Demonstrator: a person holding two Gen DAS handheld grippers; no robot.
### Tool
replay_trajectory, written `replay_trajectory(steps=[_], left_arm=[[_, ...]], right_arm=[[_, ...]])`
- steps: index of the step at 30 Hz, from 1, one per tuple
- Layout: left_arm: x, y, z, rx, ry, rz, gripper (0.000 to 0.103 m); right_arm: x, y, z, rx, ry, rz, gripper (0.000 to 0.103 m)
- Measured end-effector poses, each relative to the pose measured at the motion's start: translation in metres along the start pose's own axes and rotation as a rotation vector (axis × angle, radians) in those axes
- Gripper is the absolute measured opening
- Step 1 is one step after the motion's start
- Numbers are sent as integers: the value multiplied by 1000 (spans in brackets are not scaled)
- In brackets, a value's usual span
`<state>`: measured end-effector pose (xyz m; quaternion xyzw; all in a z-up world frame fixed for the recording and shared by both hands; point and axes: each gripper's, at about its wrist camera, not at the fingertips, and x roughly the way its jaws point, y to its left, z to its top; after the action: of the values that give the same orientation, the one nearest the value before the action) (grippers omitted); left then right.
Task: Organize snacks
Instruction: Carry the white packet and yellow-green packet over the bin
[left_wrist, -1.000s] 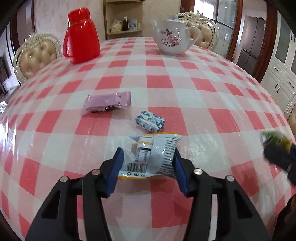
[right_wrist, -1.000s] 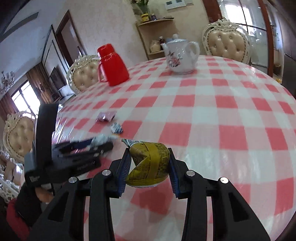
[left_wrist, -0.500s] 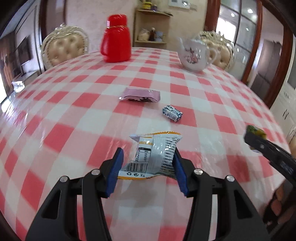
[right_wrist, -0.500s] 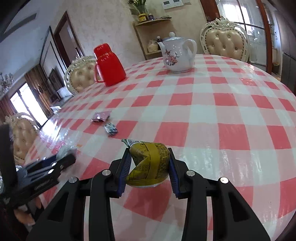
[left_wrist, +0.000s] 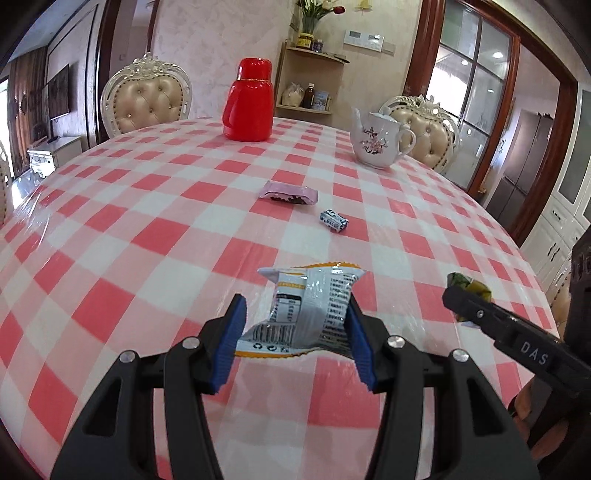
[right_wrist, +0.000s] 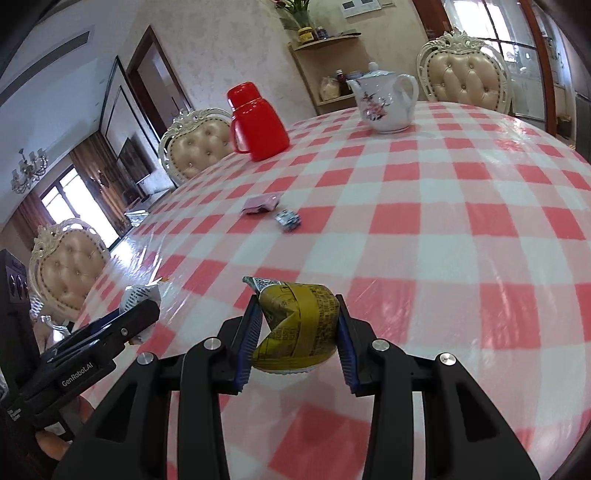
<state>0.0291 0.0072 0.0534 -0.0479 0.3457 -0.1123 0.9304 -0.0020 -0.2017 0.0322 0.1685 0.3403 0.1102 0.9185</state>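
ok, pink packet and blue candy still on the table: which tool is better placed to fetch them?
Neither is free: the left tool is shut on the white packet, the right tool on the yellow packet. Once unloaded, probably the left: the pink packet and blue candy lie straight ahead.

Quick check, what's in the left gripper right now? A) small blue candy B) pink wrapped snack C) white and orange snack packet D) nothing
C: the left gripper has its blue pads pressed on the white and orange snack packet; the pink wrapped snack and small blue candy lie on the checked tablecloth beyond it.
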Motion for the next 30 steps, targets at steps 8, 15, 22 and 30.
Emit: replay_trajectory(steps=[8,15,22,30], left_arm=[[-20,13,-15,-29,-32,22,53],[-32,31,-32,-80,-28,30,53],[-55,36,-47,-92,-53,32,53],[-91,50,-75,-93,-61,94,53]], right_arm=[[-11,29,-25,-14,23,52,38],[-18,59,-47,-34,43,90,38],[-28,83,-64,-58,54,128,38],[-34,104,-79,-88,77,171,38]])
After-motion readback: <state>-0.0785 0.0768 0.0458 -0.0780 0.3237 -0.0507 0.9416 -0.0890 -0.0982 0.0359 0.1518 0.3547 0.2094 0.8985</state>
